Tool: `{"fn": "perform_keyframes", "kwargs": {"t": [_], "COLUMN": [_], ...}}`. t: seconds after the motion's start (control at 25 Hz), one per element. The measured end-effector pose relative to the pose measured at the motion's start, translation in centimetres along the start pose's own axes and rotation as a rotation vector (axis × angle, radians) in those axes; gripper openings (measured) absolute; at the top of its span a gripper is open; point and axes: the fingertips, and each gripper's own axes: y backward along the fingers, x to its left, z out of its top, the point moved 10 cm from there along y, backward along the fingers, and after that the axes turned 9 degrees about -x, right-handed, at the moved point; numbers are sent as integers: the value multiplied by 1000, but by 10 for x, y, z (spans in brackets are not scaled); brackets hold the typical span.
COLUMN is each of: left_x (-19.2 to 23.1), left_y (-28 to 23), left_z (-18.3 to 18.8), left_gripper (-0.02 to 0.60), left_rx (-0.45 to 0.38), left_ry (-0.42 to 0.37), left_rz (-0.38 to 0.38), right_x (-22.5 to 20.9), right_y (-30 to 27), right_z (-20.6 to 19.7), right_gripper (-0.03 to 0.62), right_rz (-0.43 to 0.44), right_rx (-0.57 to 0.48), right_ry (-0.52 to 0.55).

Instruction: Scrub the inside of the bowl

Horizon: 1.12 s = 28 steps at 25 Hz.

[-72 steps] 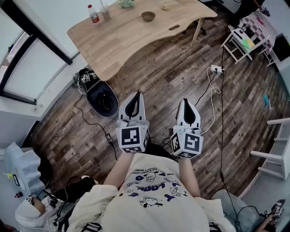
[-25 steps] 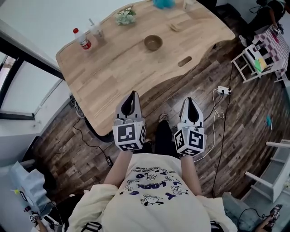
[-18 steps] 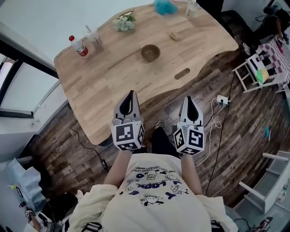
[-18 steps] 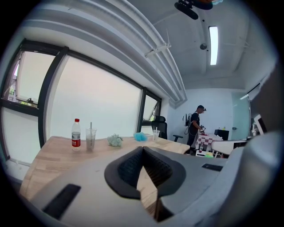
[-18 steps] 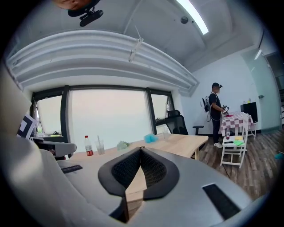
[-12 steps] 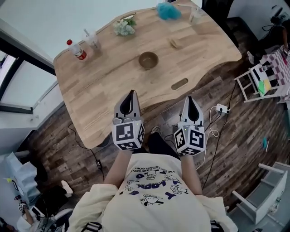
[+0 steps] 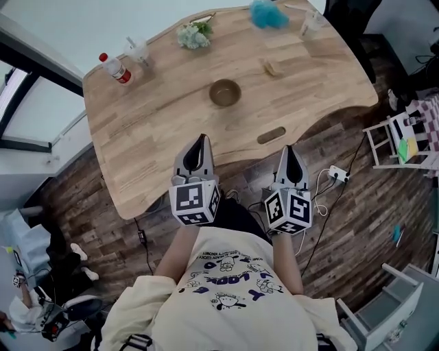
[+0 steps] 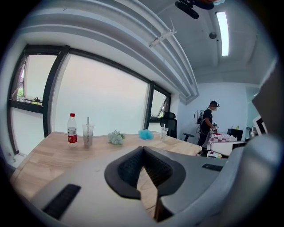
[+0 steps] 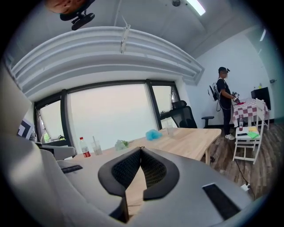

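- My left gripper (image 7: 199, 141): jaws closed tip to tip, nothing between. Held by near edge of counter, no tool taken up yet.
- My right gripper (image 7: 293, 152): jaws likewise together, empty. Just off counter's near edge, over floor.
- Small round brown wooden bowl (image 7: 225, 92): upright mid-counter, 12 o'clock from me, well apart from both grippers, untouched.
- Fluffy teal-blue scrub puff (image 7: 268, 14): far edge, 1 o'clock from bowl. Likely the scrubber, so fetch first.
- Light wooden counter (image 7: 151, 123): carries all.
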Motion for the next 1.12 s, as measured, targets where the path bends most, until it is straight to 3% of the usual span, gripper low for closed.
{"fn": "perform_keyframes", "kwargs": {"t": [0.36, 0.8, 1.12], "left_x": [10, 31, 57], "left_y": [-27, -99, -139], "left_z": [-7, -2, -19], "left_gripper": [29, 29, 29], "left_rx": [39, 71, 157], "left_ry": [9, 50, 108], "left_rz": [32, 20, 26], "right_x": [-14, -23, -22], "right_y": [-26, -102, -159], "right_z": [-6, 0, -5], "right_gripper": [-3, -3, -3], "right_rz": [-17, -53, -64], "right_rx": [26, 58, 109], "right_ry": [-17, 11, 48]}}
